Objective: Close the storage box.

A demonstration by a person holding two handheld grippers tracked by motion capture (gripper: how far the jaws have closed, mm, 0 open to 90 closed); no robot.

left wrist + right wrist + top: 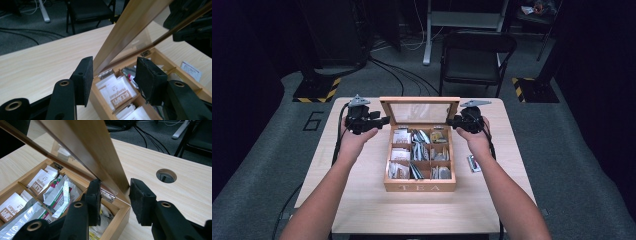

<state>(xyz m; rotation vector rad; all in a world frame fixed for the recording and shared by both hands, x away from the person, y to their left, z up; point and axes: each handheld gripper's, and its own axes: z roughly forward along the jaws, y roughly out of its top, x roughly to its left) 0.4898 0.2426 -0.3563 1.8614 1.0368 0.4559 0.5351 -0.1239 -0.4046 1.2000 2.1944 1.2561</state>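
Wooden tea box (420, 186) sits on a pale wood table (362, 200), its glass-paned lid (419, 111) raised upright at the far edge. Nine compartments inside hold paper and foil tea sachets (401, 136).

A person's forearms reach in from below, each hand holding a black two-jaw gripper. The left gripper (382, 120) sits at the lid's left edge, the right gripper (451, 121) at its right edge, the box between them.

Seen from the left gripper (113, 77) itself, the lid's wooden frame (125, 32) rises just beyond the gap between the half-open jaws; neither pad presses on it, and a white sachet (115, 92) lies below the gap.

Seen from the right gripper (115, 200), the lid frame (100, 157) stands in the gap between the moderately spread jaws. The inner pad sits close against the pane side and the outer pad stands apart from the wood. A silver hinge (108, 195) shows between them.

One loose sachet (474, 163) lies on the table under the right wrist.
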